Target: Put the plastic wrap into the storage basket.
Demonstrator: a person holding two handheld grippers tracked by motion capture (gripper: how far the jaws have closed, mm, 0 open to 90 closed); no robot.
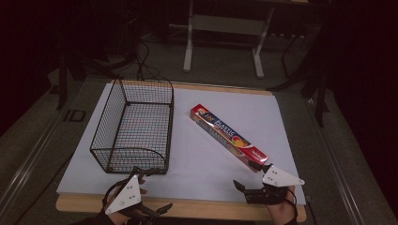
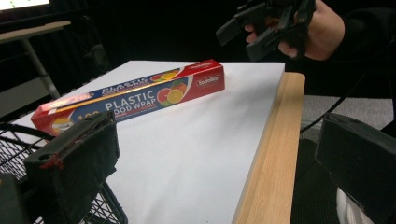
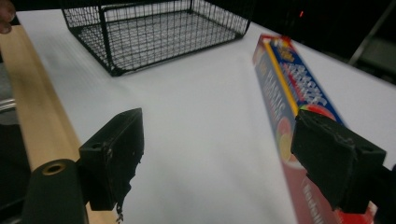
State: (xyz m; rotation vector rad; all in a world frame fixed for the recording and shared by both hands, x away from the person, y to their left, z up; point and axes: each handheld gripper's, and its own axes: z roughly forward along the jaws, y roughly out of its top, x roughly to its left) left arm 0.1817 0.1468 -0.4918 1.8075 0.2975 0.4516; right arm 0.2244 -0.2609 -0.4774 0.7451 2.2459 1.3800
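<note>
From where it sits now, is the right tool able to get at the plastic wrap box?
Probably yes. The right tool is open beside the near end of the plastic wrap box, one jaw already alongside it, and bare white sheet lies between the jaws. Nothing blocks it.

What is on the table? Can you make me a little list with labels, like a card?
table: wooden edge, covered with a white sheet
basket: black wire basket, nothing in it, on the left of the sheet
box: long red and blue plastic food wrap box, lying flat and slanted, right of the basket
left gripper: jaws open, holding nothing, near the basket's front corner
right gripper: jaws open, one jaw at the near end of the box, not gripping it
</note>
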